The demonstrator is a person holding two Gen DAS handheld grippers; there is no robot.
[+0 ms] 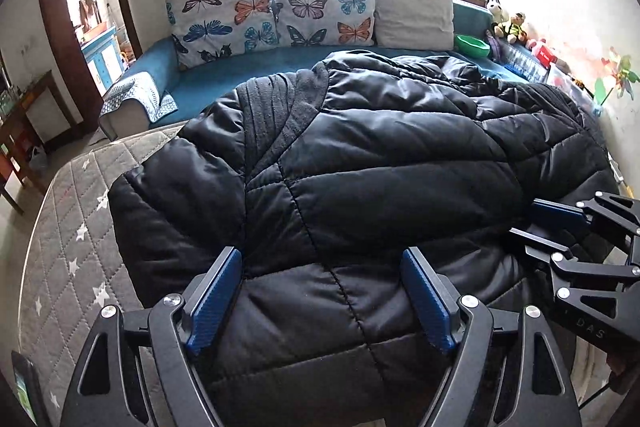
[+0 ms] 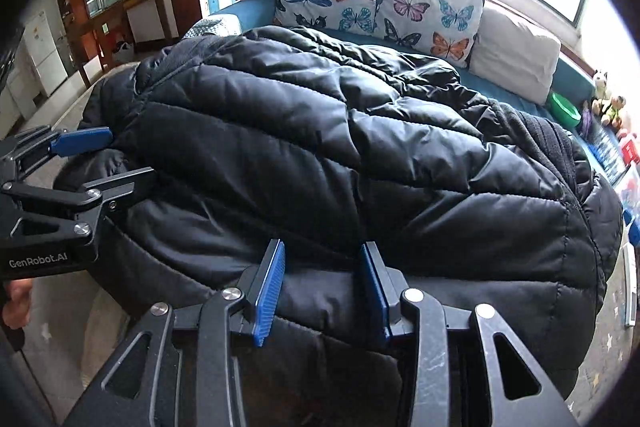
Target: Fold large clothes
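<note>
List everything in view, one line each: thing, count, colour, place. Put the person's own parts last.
puffer jacket: one, black, spread over the mattress
mattress: one, grey with white stars, under the jacket
butterfly pillows: two, white with coloured butterflies, on the sofa back
plain pillow: one, cream, right of the butterfly pillows
sofa: one, blue, under the window
bowl: one, green, on the sofa's right end
soft toys: a few, mixed colours, by the right wall
left gripper: one, black with blue pads, open over the jacket's near edge
right gripper: one, black with blue pads, jacket fabric between its jaws
</note>
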